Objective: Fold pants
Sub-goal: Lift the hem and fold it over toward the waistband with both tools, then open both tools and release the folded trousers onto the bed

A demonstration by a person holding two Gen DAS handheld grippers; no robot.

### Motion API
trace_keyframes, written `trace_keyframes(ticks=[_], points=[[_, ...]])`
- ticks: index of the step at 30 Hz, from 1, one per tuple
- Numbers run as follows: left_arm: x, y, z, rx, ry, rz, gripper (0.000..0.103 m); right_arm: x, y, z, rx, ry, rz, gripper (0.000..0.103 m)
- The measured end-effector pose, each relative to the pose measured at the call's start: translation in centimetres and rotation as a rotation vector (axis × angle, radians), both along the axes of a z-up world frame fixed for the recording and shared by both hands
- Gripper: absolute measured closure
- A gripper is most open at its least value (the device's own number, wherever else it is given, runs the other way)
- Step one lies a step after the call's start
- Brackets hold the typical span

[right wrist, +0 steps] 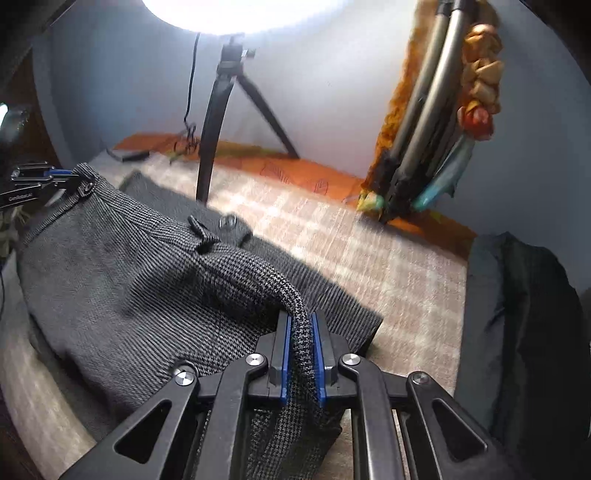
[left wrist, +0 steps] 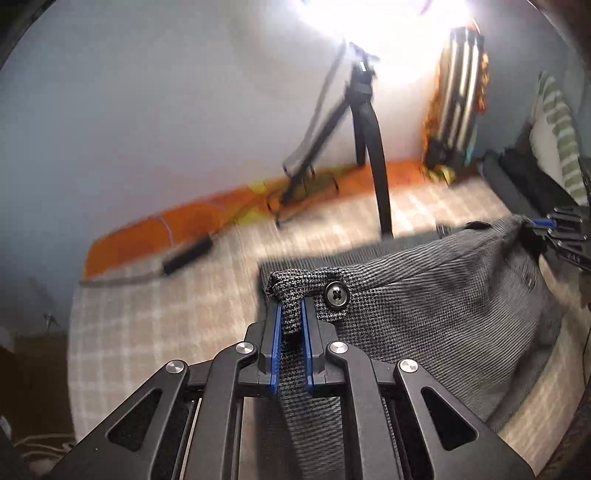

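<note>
On the beige plaid bed cover (right wrist: 332, 236), the grey houndstooth woven pants (right wrist: 122, 280) lie partly lifted, waistband stretched between both tools. A black tripod (right wrist: 214, 122) stands behind them under a bright lamp. The left tool (left wrist: 291, 317) is level and forward-pointing, its blue-padded fingers (left wrist: 275, 343) clamped on a waistband fold beside a black button (left wrist: 336, 294). The right tool (right wrist: 301, 332) is likewise clamped on the opposite waistband edge.

pale wall (right wrist: 332, 74), bright lamp (right wrist: 243, 14), tripod (right wrist: 210, 122), checked bedcover (right wrist: 369, 251)
</note>
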State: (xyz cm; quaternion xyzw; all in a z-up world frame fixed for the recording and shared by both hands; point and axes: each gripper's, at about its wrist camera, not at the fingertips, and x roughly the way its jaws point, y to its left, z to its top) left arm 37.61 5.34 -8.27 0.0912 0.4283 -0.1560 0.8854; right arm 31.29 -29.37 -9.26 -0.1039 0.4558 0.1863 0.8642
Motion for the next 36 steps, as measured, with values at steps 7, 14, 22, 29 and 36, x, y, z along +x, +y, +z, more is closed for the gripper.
trace_keyframes(ticks=[7, 14, 22, 29, 36], points=[[4.6, -1.3, -0.6, 0.011, -0.026, 0.04, 0.095, 3.0, -0.3, 0.8, 0.007, -0.032, -0.036, 0.095], [5.7, -1.4, -5.2, 0.051, 0.035, 0.062, 0.094, 5.1, 0.8, -3.0, -0.054, 0.02, -0.031, 0.095], [5.3, -1.8, -5.5, 0.135, 0.006, 0.117, 0.087, 5.8, 0.2, -3.5, -0.04, 0.051, -0.097, 0.073], [1.4, -0.9, -2.9, 0.122, -0.042, 0.107, 0.078, 0.6, -5.0, -0.1, 0.097, 0.058, -0.276, 0.033], [-3.2, -5.3, -1.5, 0.063, -0.052, -0.036, 0.075, -8.5, -8.1, -1.1, 0.263, 0.15, -0.448, 0.024]])
